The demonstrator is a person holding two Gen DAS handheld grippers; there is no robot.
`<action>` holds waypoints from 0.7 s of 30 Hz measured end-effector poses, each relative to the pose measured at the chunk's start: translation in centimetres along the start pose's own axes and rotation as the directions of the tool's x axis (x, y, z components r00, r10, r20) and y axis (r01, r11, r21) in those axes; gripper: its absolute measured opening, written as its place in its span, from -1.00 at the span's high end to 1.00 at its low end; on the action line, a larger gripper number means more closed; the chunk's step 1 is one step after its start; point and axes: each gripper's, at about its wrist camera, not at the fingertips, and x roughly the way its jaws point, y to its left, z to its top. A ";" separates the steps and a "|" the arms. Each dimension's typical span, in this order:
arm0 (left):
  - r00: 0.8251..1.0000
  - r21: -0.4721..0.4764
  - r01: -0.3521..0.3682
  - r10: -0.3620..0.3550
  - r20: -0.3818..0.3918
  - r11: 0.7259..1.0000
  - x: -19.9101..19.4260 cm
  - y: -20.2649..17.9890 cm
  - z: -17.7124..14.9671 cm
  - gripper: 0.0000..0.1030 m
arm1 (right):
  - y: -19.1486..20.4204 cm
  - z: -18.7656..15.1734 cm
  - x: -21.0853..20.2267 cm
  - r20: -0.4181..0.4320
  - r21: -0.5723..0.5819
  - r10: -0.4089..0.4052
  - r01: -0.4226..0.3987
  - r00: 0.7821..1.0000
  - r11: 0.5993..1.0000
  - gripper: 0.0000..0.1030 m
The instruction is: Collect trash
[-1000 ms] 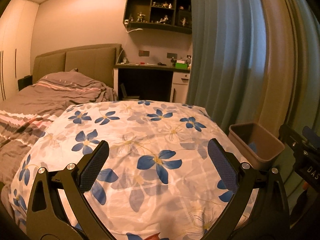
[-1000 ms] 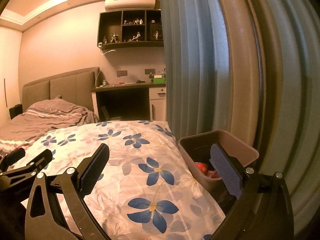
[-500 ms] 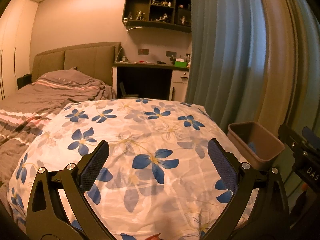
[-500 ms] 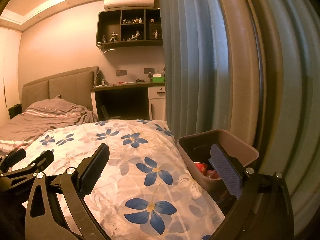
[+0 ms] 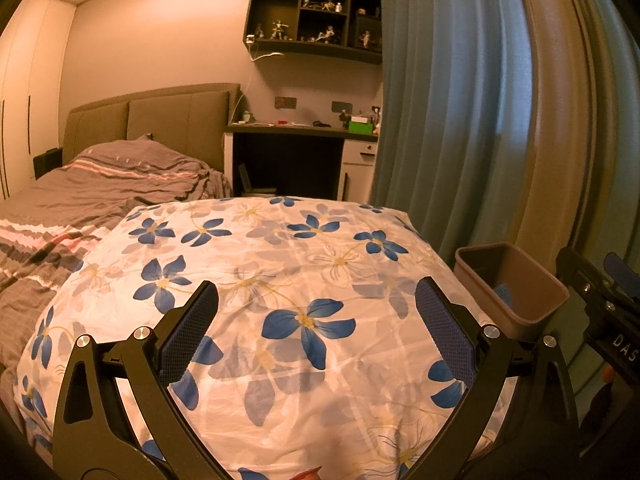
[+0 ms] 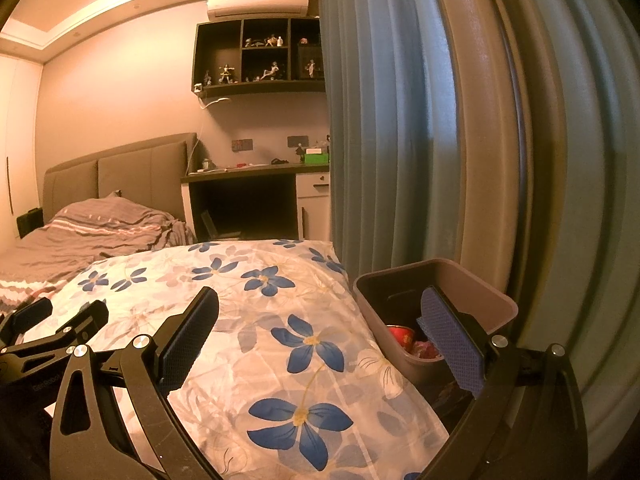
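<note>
A brown plastic trash bin point(image 5: 520, 280) stands at the right edge of the flowered cloth, next to the curtain. In the right wrist view the bin point(image 6: 472, 292) holds a red can point(image 6: 400, 334) and other crumpled trash. My left gripper point(image 5: 316, 320) is open and empty above the flowered cloth point(image 5: 280, 264). My right gripper point(image 6: 320, 328) is open and empty, its right finger over the bin's near side. A small red scrap point(image 5: 308, 474) shows at the bottom edge of the left wrist view.
A blue curtain point(image 6: 400, 120) hangs right behind the bin. A bed with grey striped bedding point(image 5: 100, 184) lies to the left. A desk point(image 5: 296, 136) and wall shelves point(image 5: 316, 28) stand at the far wall.
Both grippers have drifted slightly, so the flowered cloth and bin sit a little lower and nearer in view. Both stay open and empty.
</note>
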 end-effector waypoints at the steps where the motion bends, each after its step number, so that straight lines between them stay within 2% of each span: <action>1: 1.000 0.000 0.001 -0.001 -0.001 1.000 0.1 -0.1 0.0 -0.89 | 0.1 0.0 0.0 0.001 -0.001 -0.001 0.001 1.000 1.000 -0.89; 21: 1.000 0.003 0.002 -0.002 -0.001 1.000 0.1 -0.6 0.0 -0.89 | -0.7 0.3 0.3 0.001 0.006 -0.005 0.005 1.000 1.000 -0.89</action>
